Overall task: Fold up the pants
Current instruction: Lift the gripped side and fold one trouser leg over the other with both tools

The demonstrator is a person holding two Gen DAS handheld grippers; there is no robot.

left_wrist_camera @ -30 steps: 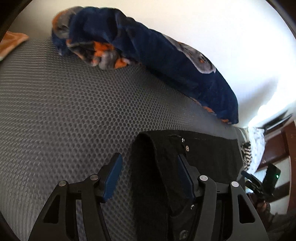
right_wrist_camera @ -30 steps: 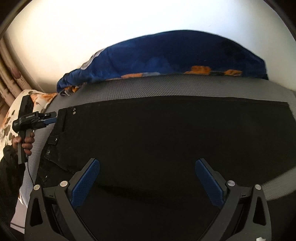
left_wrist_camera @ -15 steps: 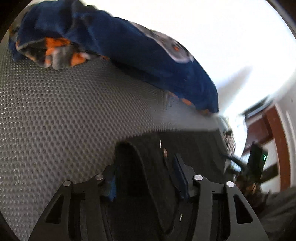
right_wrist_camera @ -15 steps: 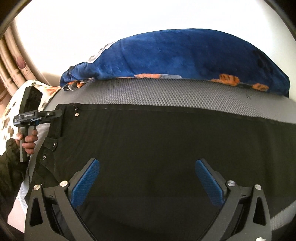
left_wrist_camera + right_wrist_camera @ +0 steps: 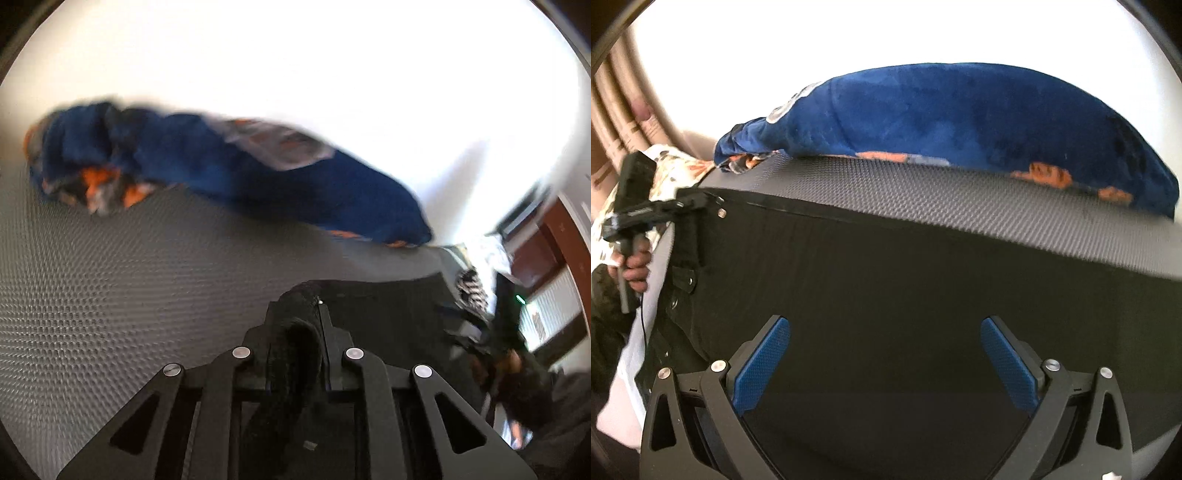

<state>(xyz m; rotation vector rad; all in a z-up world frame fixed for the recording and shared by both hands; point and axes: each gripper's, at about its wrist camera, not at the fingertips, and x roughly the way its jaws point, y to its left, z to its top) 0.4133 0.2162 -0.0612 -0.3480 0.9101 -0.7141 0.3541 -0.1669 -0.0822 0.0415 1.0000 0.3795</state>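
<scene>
with left gripper [image 5: 295, 332] clamped on waistband [image 5: 303, 295] and right gripper [image 5: 886, 350] spread open above pants [image 5: 886, 277], best to lift the band evenly, keeping cloth taut.

Plain black fabric pants [image 5: 886, 295] lie on a grey honeycomb-textured mattress cover [image 5: 110, 295]. A deep-blue plush blanket [image 5: 960, 118] carries orange and grey patches. The gripper pads [image 5: 761, 365] are blue, their frames black.

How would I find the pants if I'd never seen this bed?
Find the grey honeycomb-textured mattress. The plain black fabric pants lie spread across its near side, unlike the fuzzy blue blanket with orange patches bunched along the far edge.
</scene>
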